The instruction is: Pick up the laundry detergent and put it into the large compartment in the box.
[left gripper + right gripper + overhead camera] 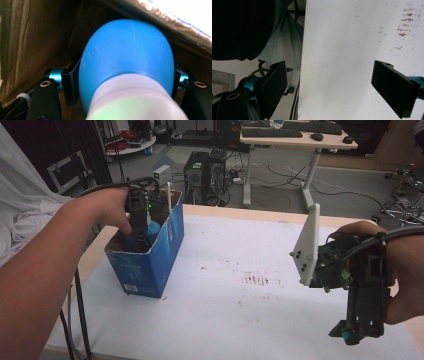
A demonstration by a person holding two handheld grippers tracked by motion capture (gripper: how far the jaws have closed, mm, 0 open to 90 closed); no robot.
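Observation:
A blue cardboard box (150, 262) stands open at the table's left. My left gripper (139, 236) reaches down into it. In the left gripper view its jaws press on both sides of a rounded blue object (127, 52) with a white lower part, held against the box's brown inner wall (32, 32). From above, a bit of that blue object (153, 227) shows beside the gripper. My right gripper (350, 332) hangs over the table's right front corner with its jaws wide apart and nothing between them; its grey plate (307, 245) stands up on its left.
A white sheet (240, 300) covers the table, with small dark stains (256, 279) near its middle. A thin white stick (169, 195) rises from the box's far end. Beyond the table stand computer towers (205, 175) and a desk (295, 137).

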